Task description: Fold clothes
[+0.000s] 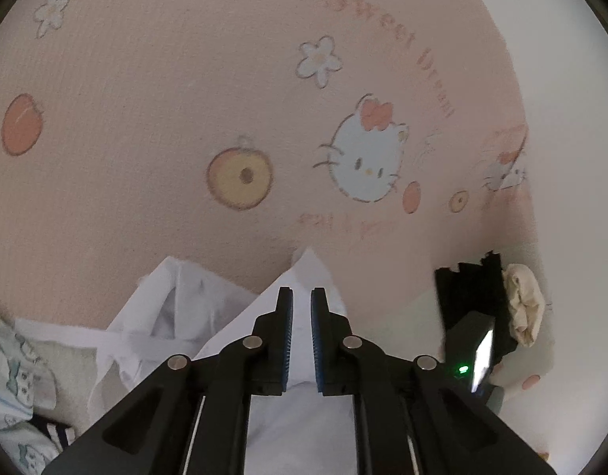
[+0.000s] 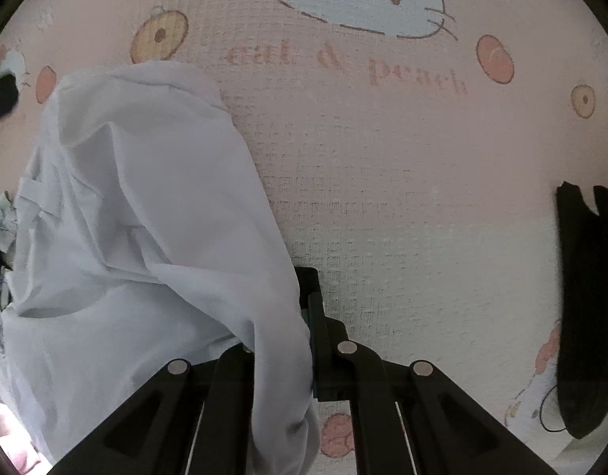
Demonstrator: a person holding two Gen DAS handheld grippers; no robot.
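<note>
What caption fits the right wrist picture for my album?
Right gripper clamps a crumpled white cotton shirt above a pink cartoon-cat bedsheet.

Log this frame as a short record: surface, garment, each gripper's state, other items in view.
surface: pink cartoon-cat print sheet
garment: white shirt, crumpled, partly lifted off the sheet
left gripper: jaws slightly apart, white fabric between them, pads not seen pressing it
right gripper: shut on the white shirt, which drapes over its left finger
other items: black garment at right edge of the right wrist view; cream cloth beside a black object; printed pale fabric at lower left of the left wrist view
fold status: not yet folded
</note>
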